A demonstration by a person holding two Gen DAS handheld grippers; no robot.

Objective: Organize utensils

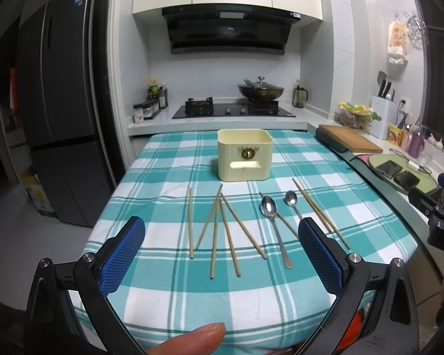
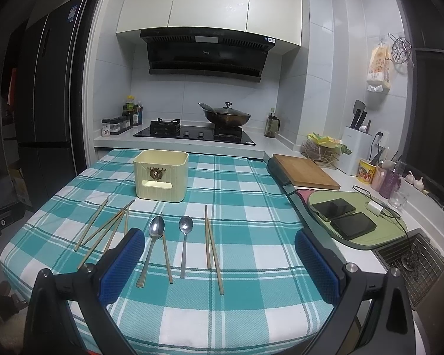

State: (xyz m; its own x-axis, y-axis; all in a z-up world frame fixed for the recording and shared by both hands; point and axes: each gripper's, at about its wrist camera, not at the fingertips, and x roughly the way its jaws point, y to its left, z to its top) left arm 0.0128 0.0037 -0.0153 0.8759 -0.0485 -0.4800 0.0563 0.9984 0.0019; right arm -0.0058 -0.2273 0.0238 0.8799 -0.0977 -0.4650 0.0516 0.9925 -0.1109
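Observation:
A cream square utensil holder (image 1: 244,154) stands at the far middle of the teal checked tablecloth (image 1: 168,293); it also shows in the right wrist view (image 2: 161,175). Several wooden chopsticks (image 1: 215,230) lie loose in front of it, with two steel spoons (image 1: 270,208) to their right. In the right wrist view the spoons (image 2: 186,227) lie between chopsticks (image 2: 210,245). My left gripper (image 1: 222,233) is open and empty, above the near chopsticks. My right gripper (image 2: 219,245) is open and empty, above the spoons. Part of the right gripper shows at the left wrist view's right edge (image 1: 438,207).
A wooden cutting board (image 2: 306,171) and a green mat with two phones (image 2: 346,217) lie on the counter to the right. A sink (image 2: 414,261) is at the near right. A stove with a wok (image 2: 226,117) is behind the table. A fridge (image 1: 62,112) stands left.

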